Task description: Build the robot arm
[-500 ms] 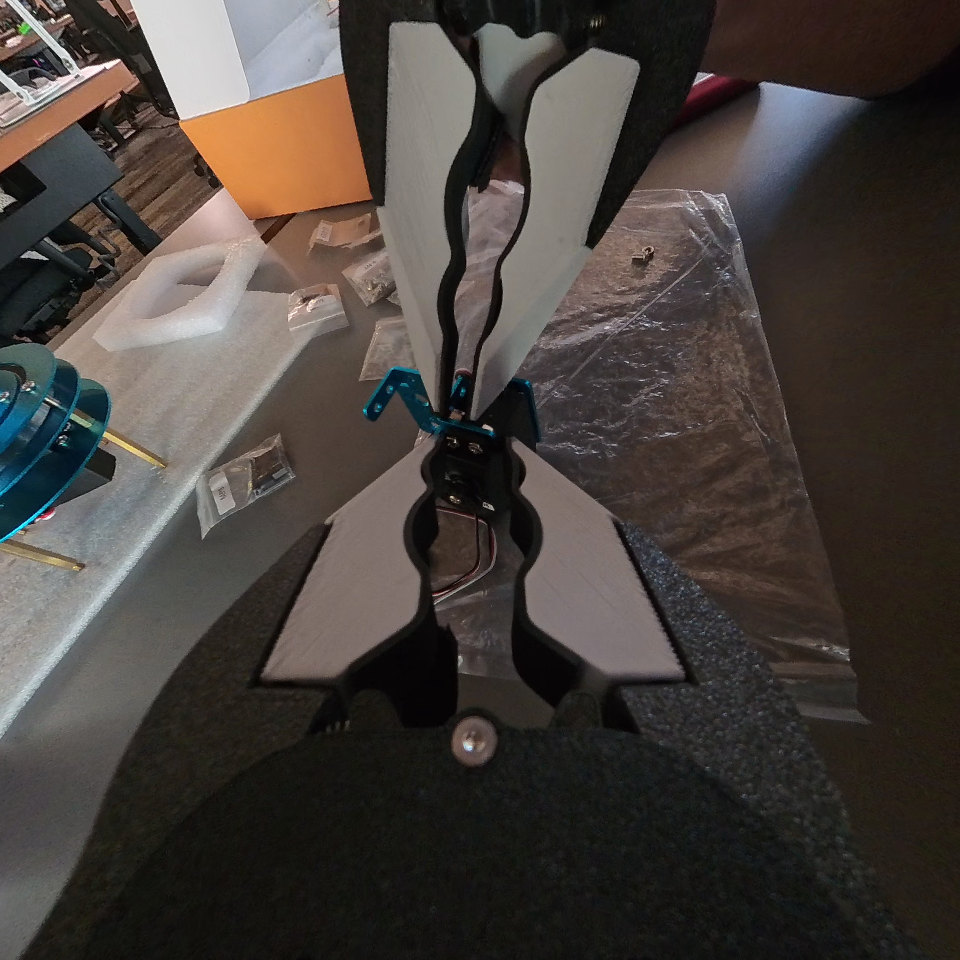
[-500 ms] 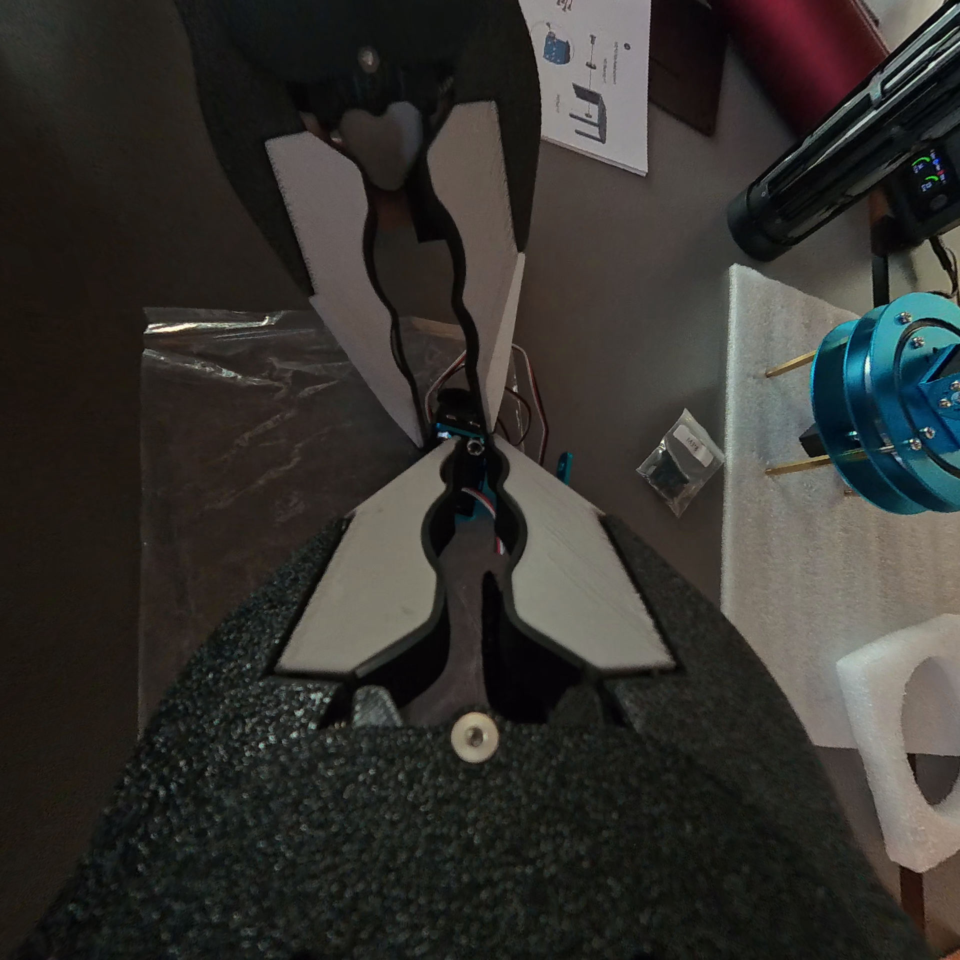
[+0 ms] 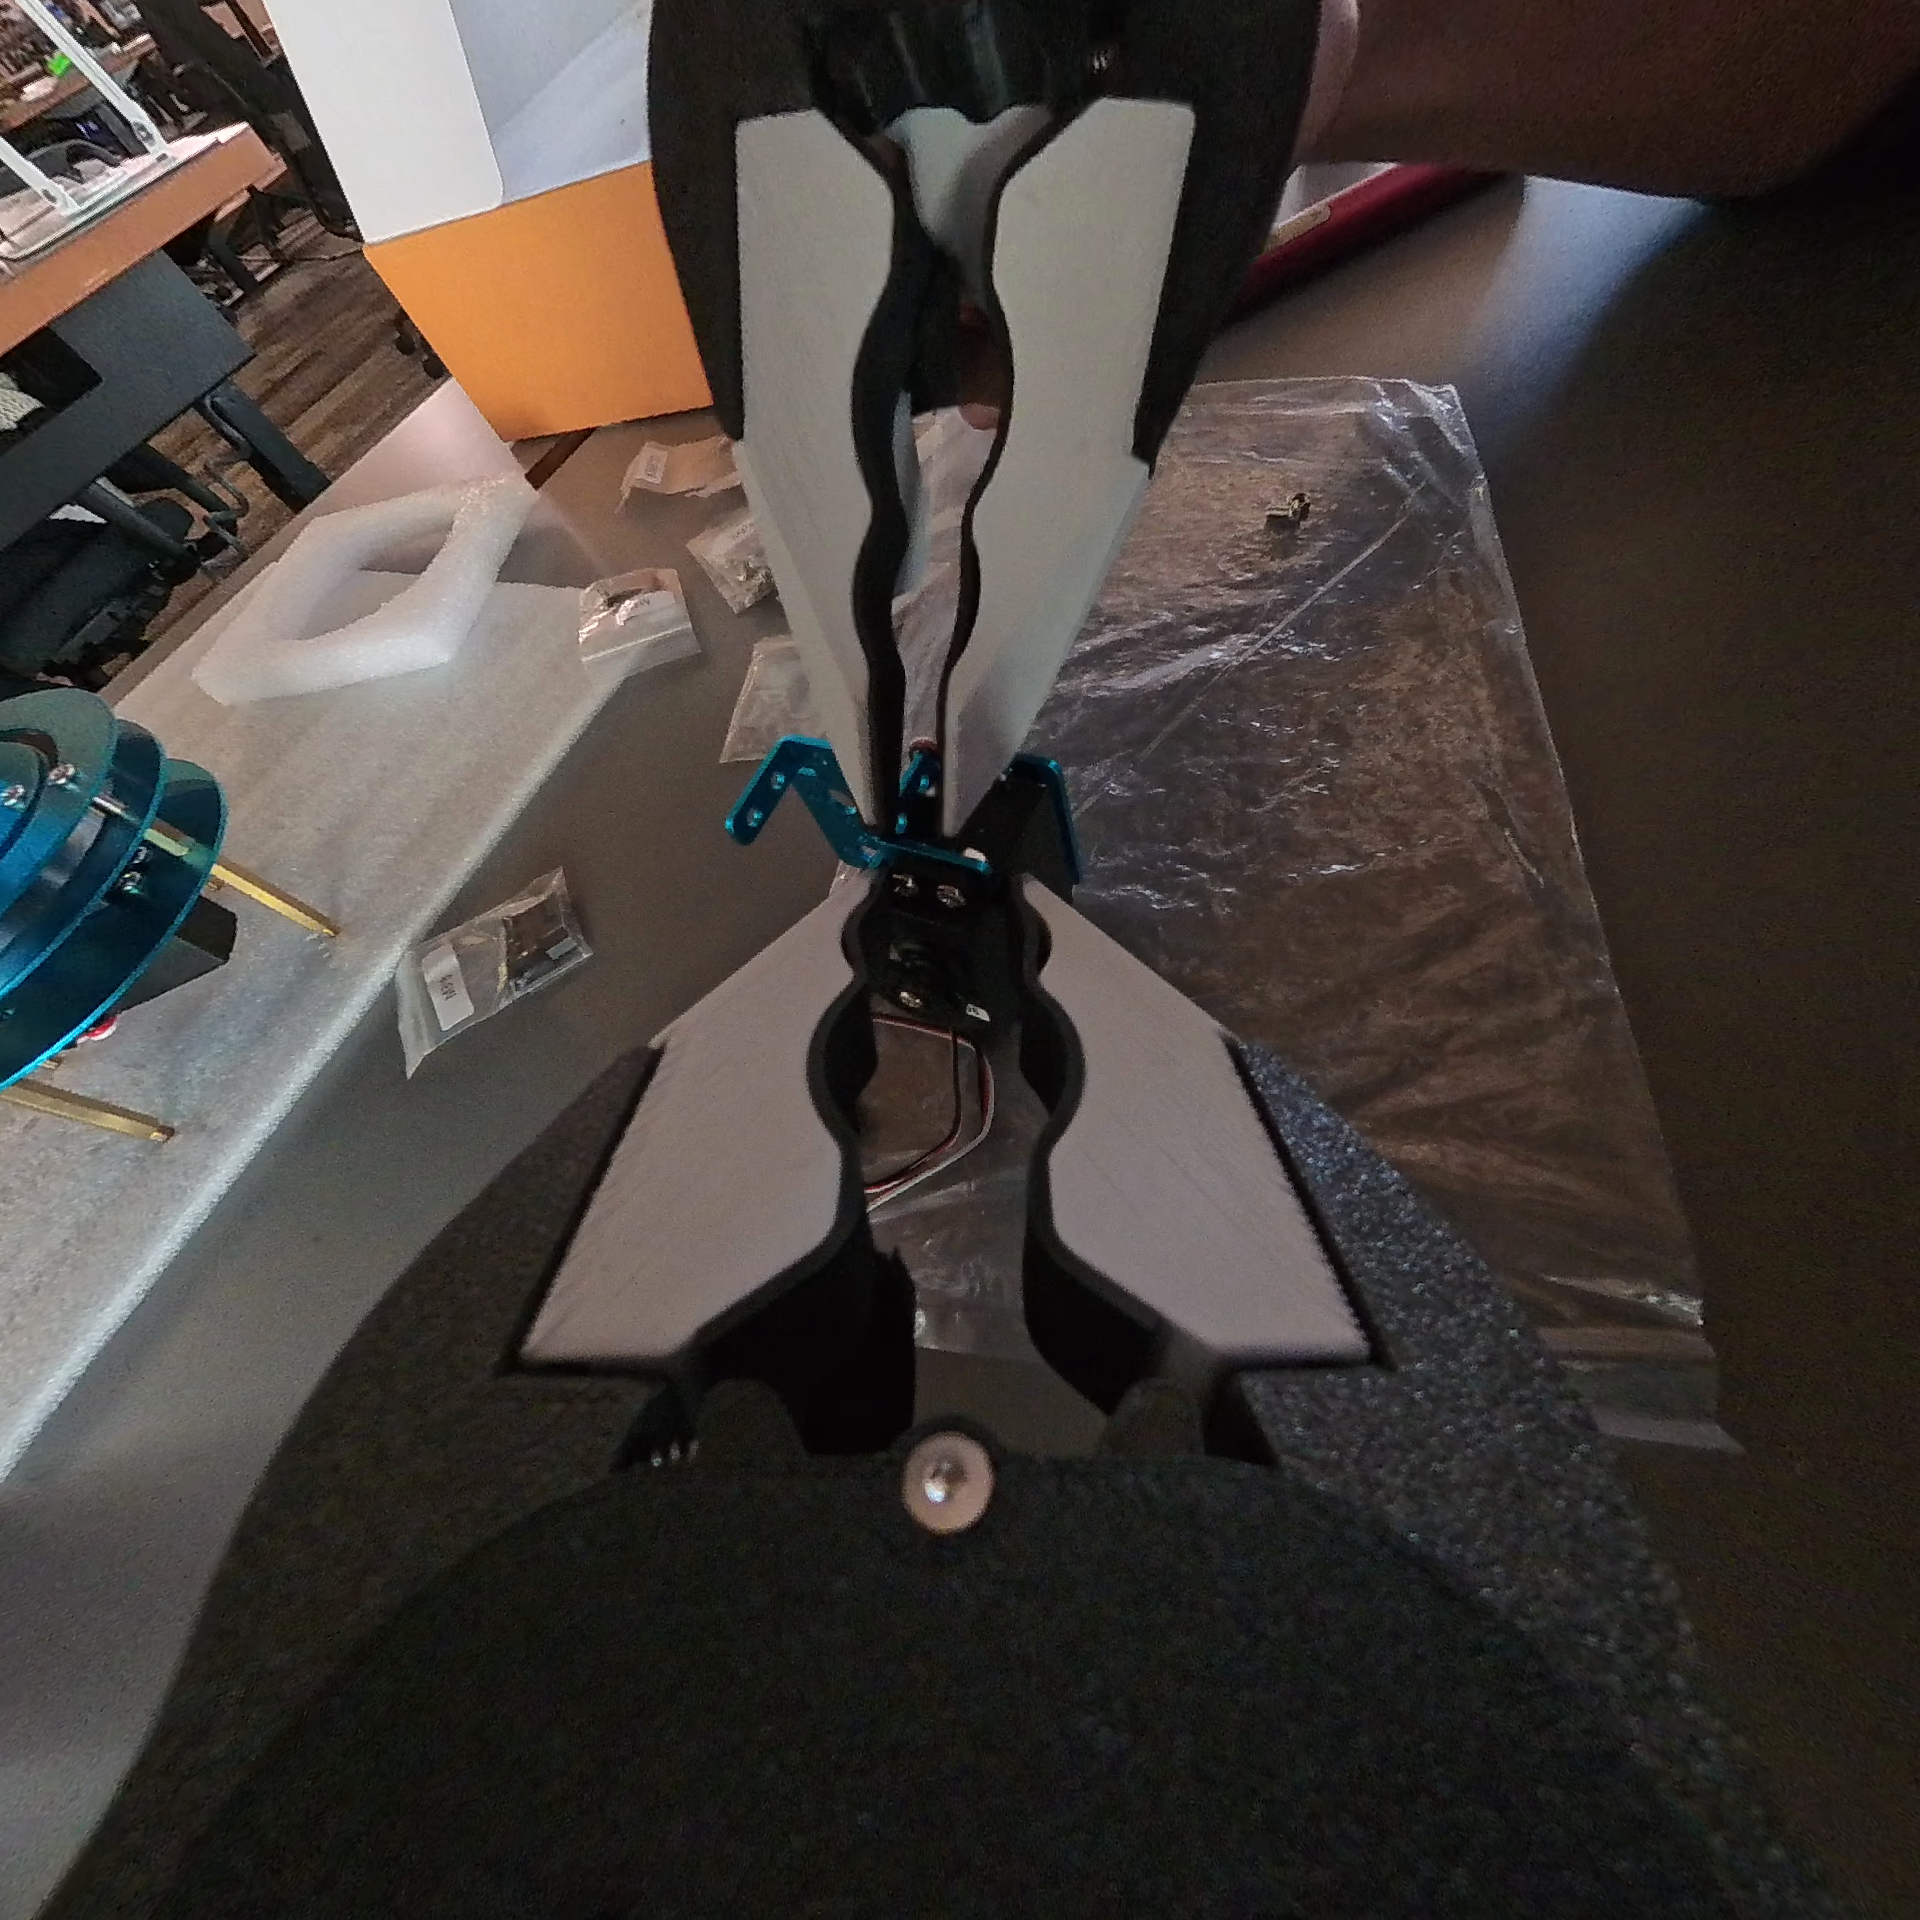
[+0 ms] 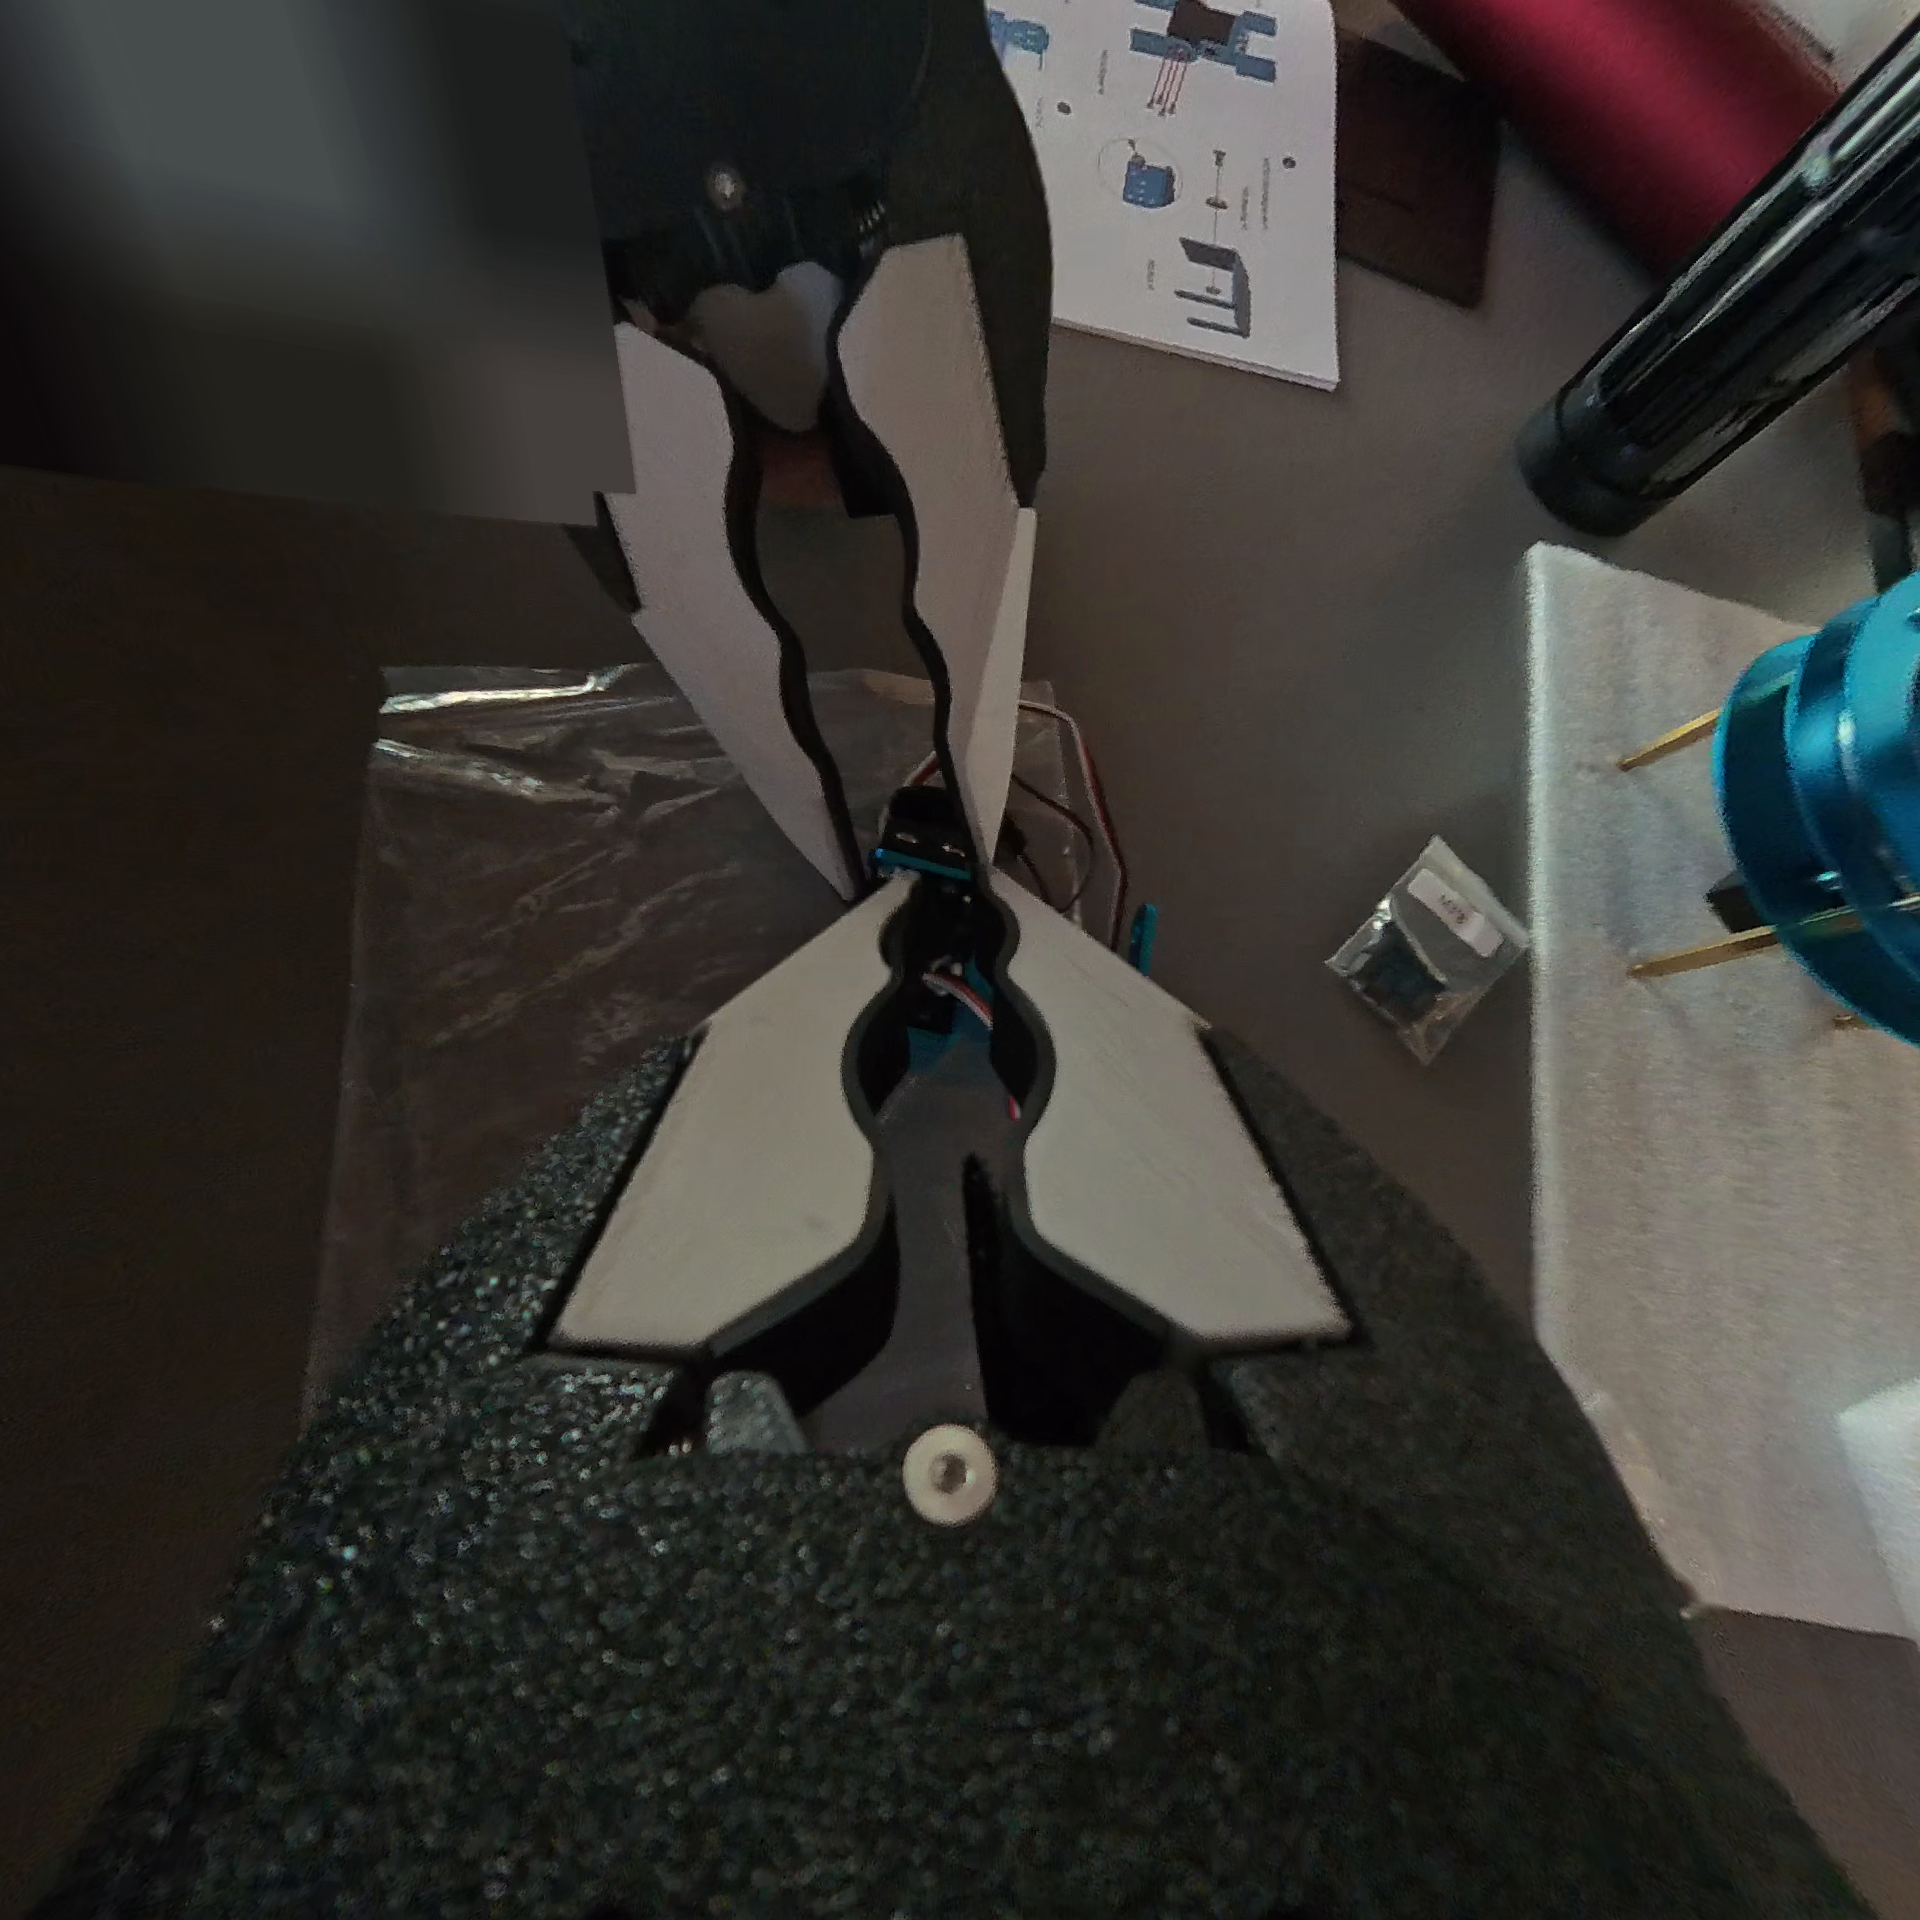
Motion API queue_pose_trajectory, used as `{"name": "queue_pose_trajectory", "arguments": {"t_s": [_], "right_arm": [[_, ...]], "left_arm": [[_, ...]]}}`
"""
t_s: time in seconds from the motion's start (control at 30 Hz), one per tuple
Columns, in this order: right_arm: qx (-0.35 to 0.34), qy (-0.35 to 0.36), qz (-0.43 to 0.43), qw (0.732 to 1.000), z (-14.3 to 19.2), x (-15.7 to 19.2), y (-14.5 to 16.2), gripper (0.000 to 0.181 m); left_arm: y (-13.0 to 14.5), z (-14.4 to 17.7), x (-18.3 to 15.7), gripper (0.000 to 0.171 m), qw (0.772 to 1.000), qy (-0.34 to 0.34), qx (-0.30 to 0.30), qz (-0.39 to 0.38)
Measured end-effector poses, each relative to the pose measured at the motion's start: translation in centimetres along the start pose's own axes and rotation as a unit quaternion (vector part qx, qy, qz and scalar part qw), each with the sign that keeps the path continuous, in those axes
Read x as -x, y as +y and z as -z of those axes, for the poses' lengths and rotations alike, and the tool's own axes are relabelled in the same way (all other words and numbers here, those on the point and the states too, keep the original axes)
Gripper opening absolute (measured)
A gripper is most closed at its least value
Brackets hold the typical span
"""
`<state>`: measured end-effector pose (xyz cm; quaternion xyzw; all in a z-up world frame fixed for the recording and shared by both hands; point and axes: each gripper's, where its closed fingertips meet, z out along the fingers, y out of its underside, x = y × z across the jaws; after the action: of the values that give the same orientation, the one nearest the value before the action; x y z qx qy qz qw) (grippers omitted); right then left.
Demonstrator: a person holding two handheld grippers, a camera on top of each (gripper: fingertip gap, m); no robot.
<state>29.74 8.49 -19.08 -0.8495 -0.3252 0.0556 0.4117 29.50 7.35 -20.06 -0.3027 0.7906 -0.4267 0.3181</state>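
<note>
The dark table (image 3: 1714, 436) carried everything. A white foam sheet (image 3: 343, 831) ran along its left edge in the left wrist view, and a clear plastic bag (image 3: 1351, 831) lay flat across the middle. On the foam sheet rested a blue stacked-disc assembly (image 3: 94, 883) on brass standoffs, with a white foam frame (image 3: 384, 613) farther along the same edge. An orange-and-white box (image 3: 540, 260) stood at the far left corner.

Above the plastic bag, the two tools met tip to tip. The left hand-held gripper (image 3: 940, 894) was closed down on a black servo motor (image 3: 935, 951), its fingers pressed against the servo's sides. The right hand-held gripper (image 3: 914, 800), coming from the far side, was nearly closed, its tips pinched on the blue metal bracket (image 3: 810, 810) fixed to the servo. The servo's red, white and dark wires (image 3: 956, 1143) trailed down onto the bag.

Several small clear parts bags (image 3: 499, 966) lay on the table between the foam sheet and the plastic bag. In the right wrist view a printed instruction sheet (image 4: 1195, 177) lay at the far edge.
</note>
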Motion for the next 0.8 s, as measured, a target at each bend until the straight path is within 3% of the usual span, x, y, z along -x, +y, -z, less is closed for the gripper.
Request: {"name": "queue_pose_trajectory", "arguments": {"t_s": [0.13, 0.23, 0.4, 0.7, 0.8], "right_arm": [[0.0, 0.037, 0.028, 0.999, -0.1, -0.4, 0.0, 0.0], [0.011, 0.018, 0.007, 1.0, 0.4, -0.2, 0.3, 0.018], [0.051, 0.016, 0.031, 0.998, 1.6, 0.7, 0.3, 0.012], [0.173, 0.055, 0.105, 0.978, 0.4, 2.0, 1.9, 0.034], [0.166, 0.026, 0.1, 0.981, 0.1, 3.5, 1.4, 0.036]], "left_arm": [[0.0, 0.0, 0.0, 0.021, 1.0, 0.0, 0.0, 0.002], [0.0, 0.0, 0.0, 0.021, 1.0, 0.003, -0.001, 0.004], [0.0, 0.0, 0.0, 0.021, 1.0, -0.001, 0.0, 0.0], [0.0, 0.0, 0.0, 0.021, 1.0, -0.005, 0.0, -0.001], [0.0, 0.0, 0.0, 0.021, 1.0, -0.006, 0.0, -0.002]]}}
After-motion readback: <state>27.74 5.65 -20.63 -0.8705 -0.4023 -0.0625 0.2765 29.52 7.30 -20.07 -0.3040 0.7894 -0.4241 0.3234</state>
